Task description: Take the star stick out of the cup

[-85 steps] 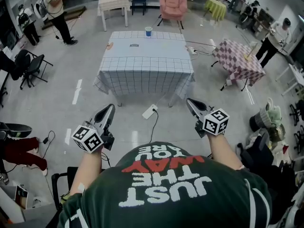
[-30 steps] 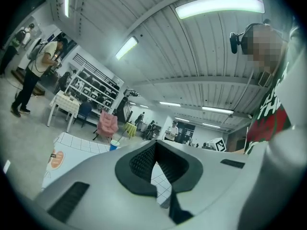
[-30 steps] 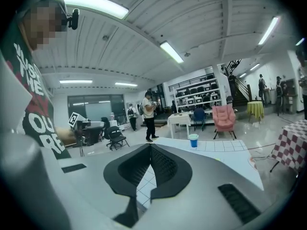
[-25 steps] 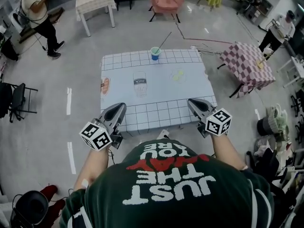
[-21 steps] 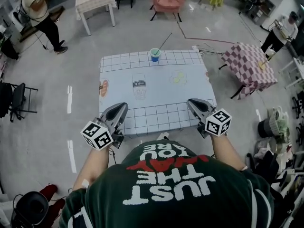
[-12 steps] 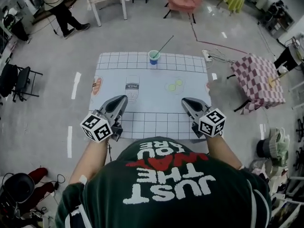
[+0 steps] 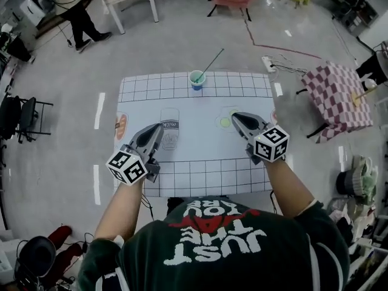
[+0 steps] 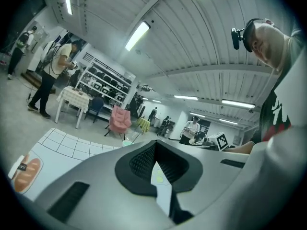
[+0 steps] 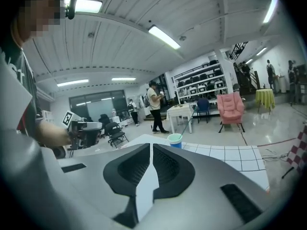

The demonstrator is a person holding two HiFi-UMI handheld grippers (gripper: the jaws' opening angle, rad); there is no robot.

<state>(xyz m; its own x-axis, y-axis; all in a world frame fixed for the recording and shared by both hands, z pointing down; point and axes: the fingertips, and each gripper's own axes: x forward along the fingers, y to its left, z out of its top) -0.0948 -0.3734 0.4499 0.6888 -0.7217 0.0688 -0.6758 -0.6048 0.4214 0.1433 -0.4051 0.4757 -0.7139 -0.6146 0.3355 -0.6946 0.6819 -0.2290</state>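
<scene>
star stick (image 7: 210,61) in cup (image 7: 196,79); left claw (image 8: 155,147), right claw (image 9: 151,148) closed

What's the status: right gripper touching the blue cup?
Apart. Head view: right gripper hovers over the tablecloth's middle; the blue cup stands at its far edge, bare cloth between.

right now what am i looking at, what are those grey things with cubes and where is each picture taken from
A person, not a robot, holds two grey two-jaw tools: the left hand-held gripper and the right hand-held gripper; the marker cubes belong to them. The head view looks down from the person's head; each gripper view looks along its own jaws. Both are shut and empty. Near the far edge of the white grid-edged tablecloth stands a blue cup with a green rim, a thin stick leaning out.
</scene>
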